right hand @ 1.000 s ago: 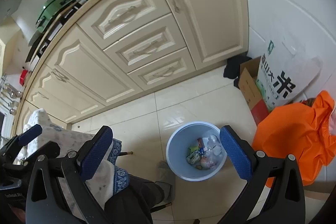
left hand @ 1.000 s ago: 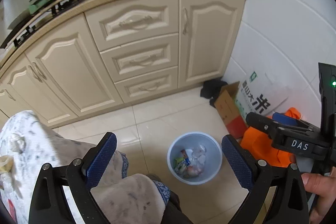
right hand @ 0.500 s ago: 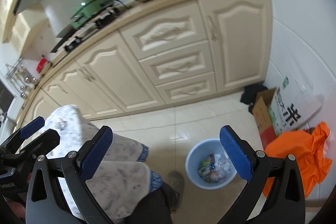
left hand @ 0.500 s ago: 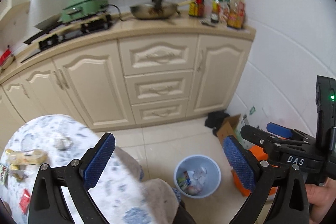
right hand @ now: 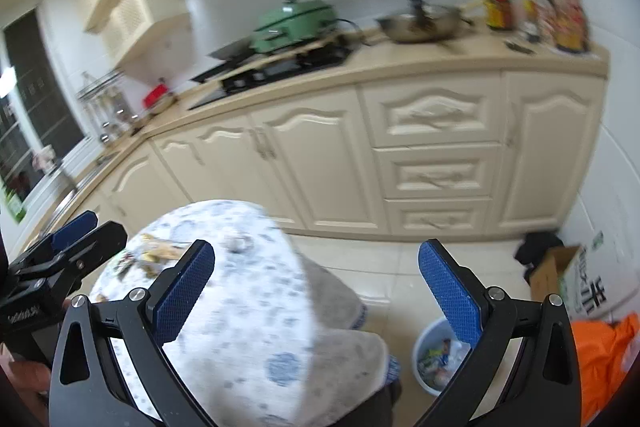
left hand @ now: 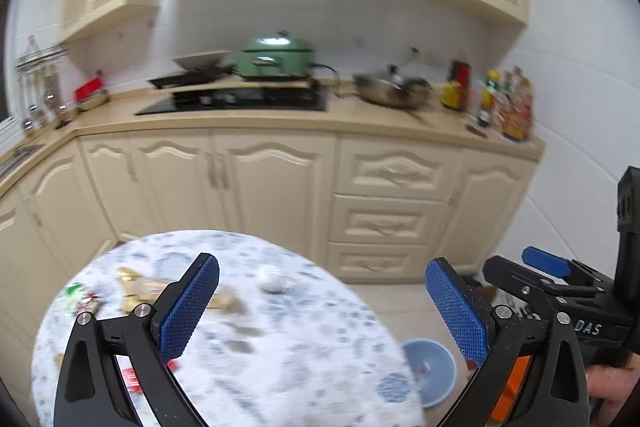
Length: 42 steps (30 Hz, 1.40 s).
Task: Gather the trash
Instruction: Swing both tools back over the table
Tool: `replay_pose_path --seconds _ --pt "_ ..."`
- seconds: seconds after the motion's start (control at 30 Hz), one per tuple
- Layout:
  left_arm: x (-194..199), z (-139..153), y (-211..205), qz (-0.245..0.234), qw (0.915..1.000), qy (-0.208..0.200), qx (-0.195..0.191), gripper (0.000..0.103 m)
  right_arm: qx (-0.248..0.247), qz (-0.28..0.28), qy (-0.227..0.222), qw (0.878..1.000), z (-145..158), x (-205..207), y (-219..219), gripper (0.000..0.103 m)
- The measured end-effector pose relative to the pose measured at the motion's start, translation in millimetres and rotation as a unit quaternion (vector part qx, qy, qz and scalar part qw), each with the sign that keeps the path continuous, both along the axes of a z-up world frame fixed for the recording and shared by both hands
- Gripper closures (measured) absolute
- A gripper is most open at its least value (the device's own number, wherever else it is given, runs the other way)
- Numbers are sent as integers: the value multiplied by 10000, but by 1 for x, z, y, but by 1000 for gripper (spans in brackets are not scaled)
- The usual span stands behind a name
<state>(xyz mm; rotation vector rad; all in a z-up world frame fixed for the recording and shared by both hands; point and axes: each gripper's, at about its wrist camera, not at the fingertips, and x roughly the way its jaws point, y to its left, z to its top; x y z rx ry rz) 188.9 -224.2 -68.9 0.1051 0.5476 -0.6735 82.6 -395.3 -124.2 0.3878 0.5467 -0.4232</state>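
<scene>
Both jaws wide open, nothing between the pads. Left gripper [left hand: 322, 303] held level, looking across the table [left hand: 280, 367] toward the cabinets [left hand: 276, 187]; right gripper [right hand: 316, 291] at like height, angled a bit left. Each shows in the other's view: right one at the right edge of the left view with a hand [left hand: 608, 383] under it, left one at the left edge of the right view.

Pads are blue, cross-hatched rubber on black frames. Table is round, covered with a white cloth with blue blotchy print; motion blur throughout.

Trash sits on the table's far-left part: a yellow wrapper [left hand: 138, 285], a red-green wrapper [left hand: 82, 297] near the left edge, a crumpled white wad [left hand: 272, 277] toward the far edge, a red scrap [left hand: 132, 379] near the front-left edge behind the left finger. Neither gripper touches any.

Bin [right hand: 436, 359], pale blue round plastic, stands on the tile floor right of the table, litter inside. Orange bag [right hand: 604, 363] right of it.
</scene>
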Motion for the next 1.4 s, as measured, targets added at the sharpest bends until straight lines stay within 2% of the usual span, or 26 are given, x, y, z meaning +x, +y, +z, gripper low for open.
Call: replay_pose_path --seconds 0.33,0.53,0.8,1.03,1.13,1.4 --pt "-30 15 94 904 9953 -174 -311 1 -238 981 -176 9947 23 51 73 0" --pt "-51 14 141 1484 9876 -241 -457 1 -368 1555 -256 9868 32 75 115 0" --pt "-60 9 182 2067 9772 -181 -449 1 -591 2120 -269 9751 34 106 165 0" --pt "-45 -4 214 2451 9689 69 -338 1 -691 2608 -56 9629 13 135 203 0" --pt "-37 -11 224 2561 9660 188 -286 1 -676 2713 178 9600 -3 151 212 0" --pt "19 -48 243 2738 9594 665 -93 1 -577 2931 848 9506 -58 192 230 0"
